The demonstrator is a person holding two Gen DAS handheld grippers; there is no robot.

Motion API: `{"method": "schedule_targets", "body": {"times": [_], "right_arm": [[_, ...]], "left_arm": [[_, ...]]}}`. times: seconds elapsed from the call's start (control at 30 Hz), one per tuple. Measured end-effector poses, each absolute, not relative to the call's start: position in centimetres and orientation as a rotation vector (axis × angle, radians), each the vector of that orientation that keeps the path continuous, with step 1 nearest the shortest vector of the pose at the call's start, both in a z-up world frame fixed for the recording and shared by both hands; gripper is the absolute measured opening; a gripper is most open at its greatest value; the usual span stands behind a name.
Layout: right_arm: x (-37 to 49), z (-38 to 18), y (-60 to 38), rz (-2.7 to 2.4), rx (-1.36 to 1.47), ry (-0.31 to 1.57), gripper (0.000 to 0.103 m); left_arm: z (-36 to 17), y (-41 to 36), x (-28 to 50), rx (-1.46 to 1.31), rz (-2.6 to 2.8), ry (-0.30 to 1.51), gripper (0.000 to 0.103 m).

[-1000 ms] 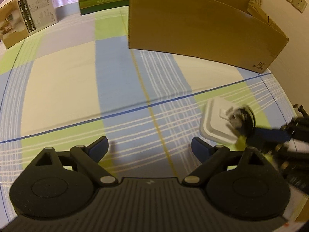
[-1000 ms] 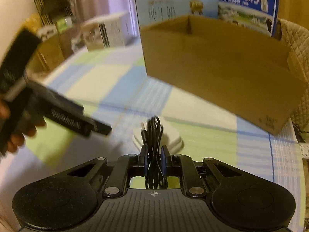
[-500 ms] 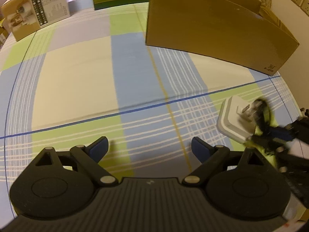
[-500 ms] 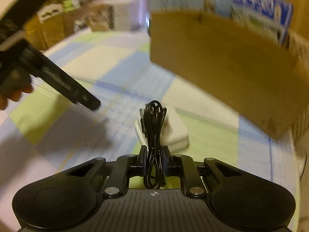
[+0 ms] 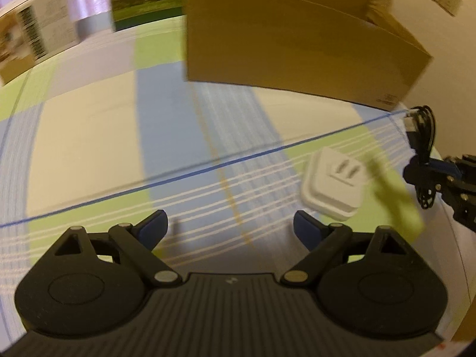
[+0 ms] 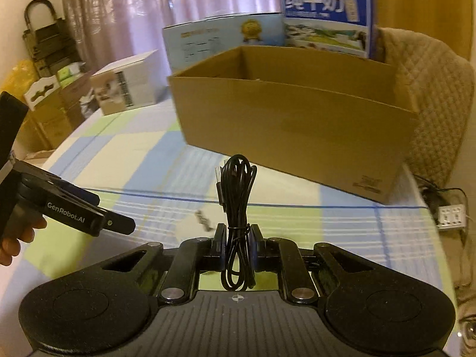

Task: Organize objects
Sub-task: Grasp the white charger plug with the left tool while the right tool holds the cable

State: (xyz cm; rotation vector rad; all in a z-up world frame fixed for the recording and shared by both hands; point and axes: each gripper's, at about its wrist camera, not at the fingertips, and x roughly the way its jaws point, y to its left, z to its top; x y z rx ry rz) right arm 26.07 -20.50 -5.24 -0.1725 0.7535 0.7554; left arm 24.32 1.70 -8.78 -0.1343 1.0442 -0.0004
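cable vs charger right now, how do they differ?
The cable is black and bundled; the charger is a white block. The cable is clamped upright in the shut right hand-held gripper, off the table; the charger lies flat on the tablecloth, prongs up, untouched. Both are in front of the cardboard box, not in it.

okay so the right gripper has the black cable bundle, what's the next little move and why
Probably carry the cable bundle forward and up over the near wall of the cardboard box, then let go. The right gripper is shut on it and clear of the tablecloth, the box stands open-topped just ahead, and the white charger lies behind on the cloth. The left gripper holds nothing, jaws closing slightly.
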Motion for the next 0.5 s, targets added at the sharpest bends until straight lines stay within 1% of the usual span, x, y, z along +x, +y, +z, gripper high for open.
{"method": "schedule_targets", "body": {"times": [0.17, 0.2, 0.23, 0.3, 0.37, 0.4, 0.47, 0.5], "right_arm": [[25.2, -4.8, -22.4, 0.716, -0.15, 0.76, 0.011], [25.1, -4.8, -22.7, 0.71, -0.146, 0.763, 0.011], [25.2, -4.8, -22.8, 0.704, -0.144, 0.766, 0.011], [25.1, -4.9, -23.2, 0.692, -0.142, 0.769, 0.011], [25.0, -4.9, -23.6, 0.68, -0.136, 0.774, 0.011], [25.0, -4.9, -23.8, 0.674, -0.133, 0.775, 0.011], [25.0, -5.0, -24.2, 0.663, -0.128, 0.78, 0.011], [24.9, -5.0, -24.4, 0.656, -0.127, 0.781, 0.011]], "left_arm": [[-8.4, -1.2, 25.4, -0.072, -0.119, 0.995, 0.079], [-8.4, -1.9, 25.7, -0.059, -0.143, 0.982, 0.076], [-8.3, -2.5, 26.0, -0.045, -0.17, 0.965, 0.069], [-8.1, -3.4, 26.4, -0.029, -0.212, 0.939, 0.062], [-8.1, -4.2, 26.8, -0.004, -0.233, 0.91, 0.06], [-8.1, -4.5, 27.0, 0.006, -0.243, 0.898, 0.057], [-8.3, -4.9, 27.3, 0.02, -0.258, 0.896, 0.049], [-8.4, -5.0, 27.4, 0.023, -0.268, 0.901, 0.04]]}}
